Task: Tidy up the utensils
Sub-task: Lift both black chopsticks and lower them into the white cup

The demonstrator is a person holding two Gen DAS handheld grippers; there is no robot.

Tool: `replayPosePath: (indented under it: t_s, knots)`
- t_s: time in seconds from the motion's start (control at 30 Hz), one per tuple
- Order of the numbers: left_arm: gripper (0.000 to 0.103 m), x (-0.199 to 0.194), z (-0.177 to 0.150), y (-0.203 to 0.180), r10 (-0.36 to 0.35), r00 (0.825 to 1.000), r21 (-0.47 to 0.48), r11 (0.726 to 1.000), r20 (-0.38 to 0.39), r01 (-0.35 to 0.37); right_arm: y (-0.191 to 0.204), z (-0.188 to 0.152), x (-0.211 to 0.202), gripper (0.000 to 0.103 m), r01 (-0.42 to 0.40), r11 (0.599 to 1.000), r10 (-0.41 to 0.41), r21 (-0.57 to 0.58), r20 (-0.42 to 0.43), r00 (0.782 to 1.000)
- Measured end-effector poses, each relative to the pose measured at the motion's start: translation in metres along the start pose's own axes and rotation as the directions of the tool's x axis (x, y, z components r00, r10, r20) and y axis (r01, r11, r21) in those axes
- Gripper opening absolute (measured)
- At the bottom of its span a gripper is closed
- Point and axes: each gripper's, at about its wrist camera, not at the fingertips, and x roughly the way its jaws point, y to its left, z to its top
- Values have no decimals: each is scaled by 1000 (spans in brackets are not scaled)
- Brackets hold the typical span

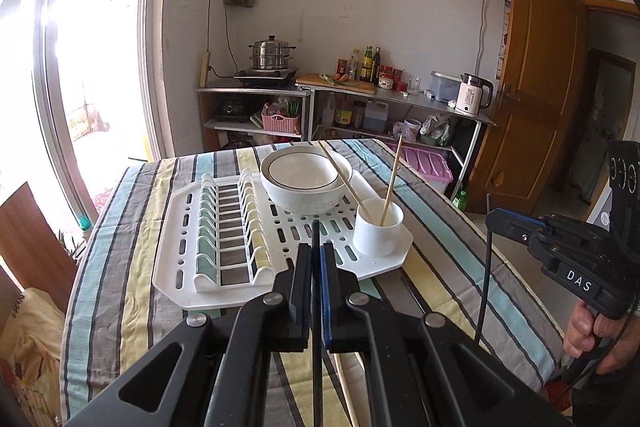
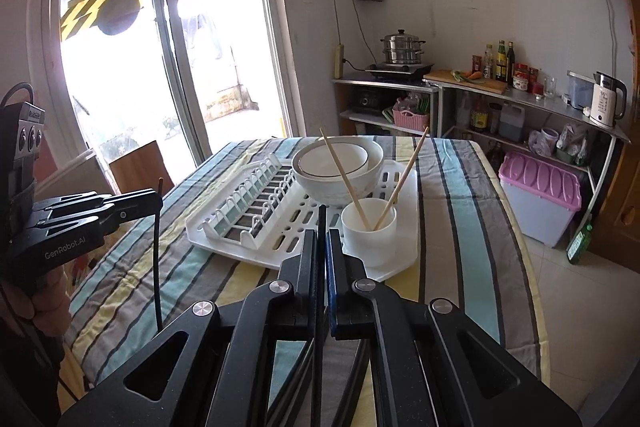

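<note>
White plastic drying rack (image 1: 224,283) sits mid-frame on the striped counter (image 1: 460,267). On it, two nested white bowls (image 1: 308,183) stand behind a white cup (image 1: 378,233) at the rack's right corner; the cup holds two wooden chopsticks (image 2: 402,179) leaning apart. The left tongs (image 1: 316,255) are clamped on a thin black chopstick (image 1: 316,327) that stands upright between the jaws. The right tongs (image 2: 321,243) likewise pinch a black stick (image 2: 319,307), low in the frame, near the cup.
</note>
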Motion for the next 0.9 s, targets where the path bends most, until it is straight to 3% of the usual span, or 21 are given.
replayPosePath:
  t_s: [0.23,0.57,0.9]
  knots:
    - [3,-23,7,-6,-2,999,8,1000,48,2,6,4,-27,4,6,1000,-4,-19,67,998]
    - [3,-24,14,-11,-14,999,8,1000,49,14,2,5,-32,3,11,1000,-10,-19,76,997]
    - [3,-11,55,-20,-50,997,26,998,54,48,1,33,-36,3,33,998,-27,-45,120,992]
